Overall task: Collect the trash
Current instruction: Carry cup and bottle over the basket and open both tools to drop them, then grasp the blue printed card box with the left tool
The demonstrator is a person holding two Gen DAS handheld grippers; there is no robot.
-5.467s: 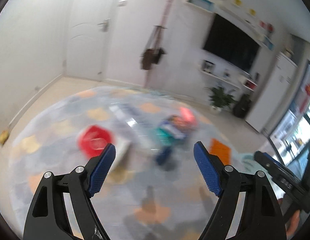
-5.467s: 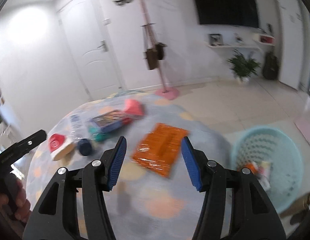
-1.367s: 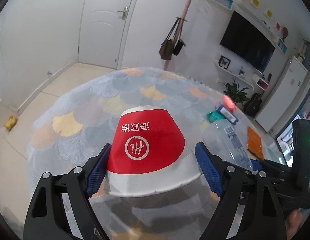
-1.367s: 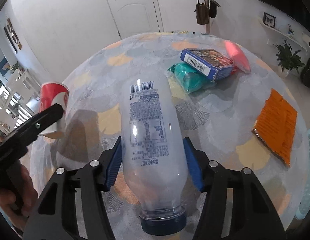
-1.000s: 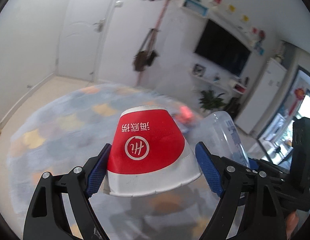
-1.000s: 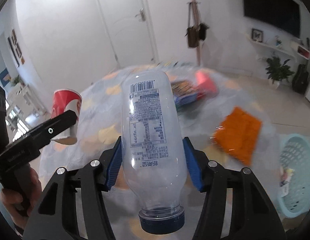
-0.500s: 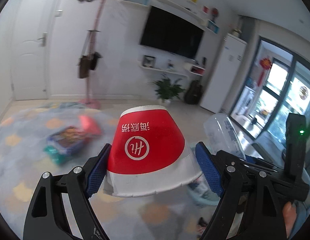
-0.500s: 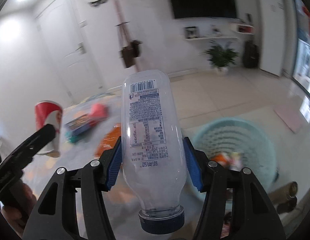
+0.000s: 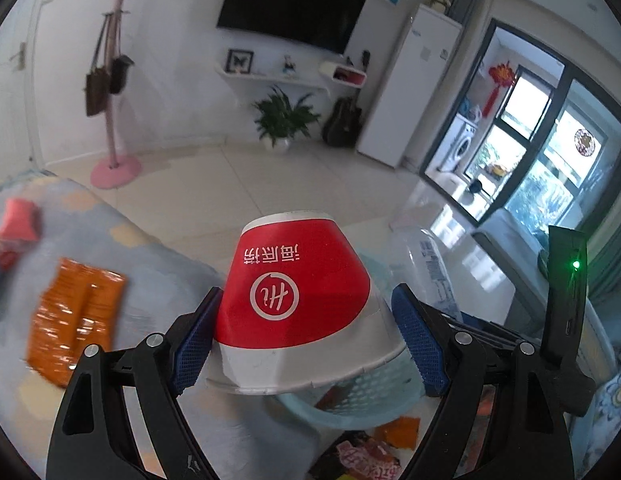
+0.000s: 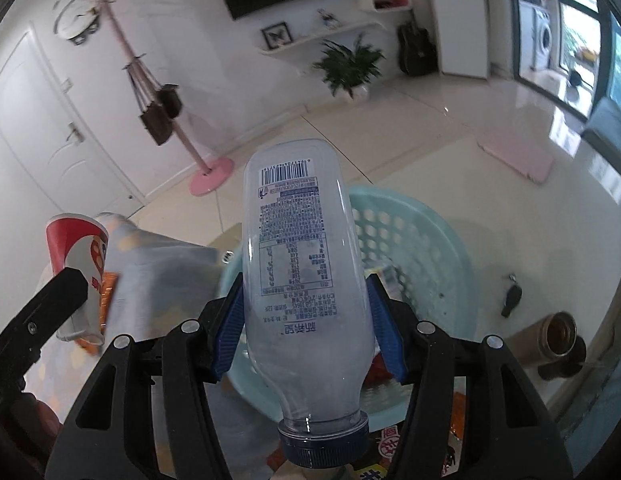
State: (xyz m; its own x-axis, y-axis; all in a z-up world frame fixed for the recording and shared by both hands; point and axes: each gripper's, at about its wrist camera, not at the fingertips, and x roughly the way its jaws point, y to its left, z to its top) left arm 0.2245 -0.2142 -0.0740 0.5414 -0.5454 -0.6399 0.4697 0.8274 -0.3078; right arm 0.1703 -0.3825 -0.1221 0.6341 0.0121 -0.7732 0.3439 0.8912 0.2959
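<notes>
My left gripper [image 9: 306, 340] is shut on a red and white paper cup [image 9: 298, 304], held upside down with its wide rim toward the camera. My right gripper [image 10: 304, 332] is shut on a clear plastic bottle [image 10: 302, 276] with a blue cap [image 10: 324, 446] pointing toward the camera. Both hang above a light blue plastic basket [image 10: 426, 240] on the floor, which also shows under the cup as a basket rim [image 9: 350, 412] with wrappers inside. The cup [image 10: 76, 248] and left gripper appear at the left of the right wrist view.
An orange snack packet [image 9: 74, 312] and a pink packet [image 9: 20, 218] lie on the patterned cloth of the round table [image 9: 158, 264] at left. On the floor stand a pink coat-rack base [image 10: 212, 178], a potted plant [image 9: 284, 120] and a metal flask [image 10: 560, 330].
Both grippers have swung away from the table toward the basket and tilted downward, still carrying the cup and the bottle. The basket now lies directly below them.
</notes>
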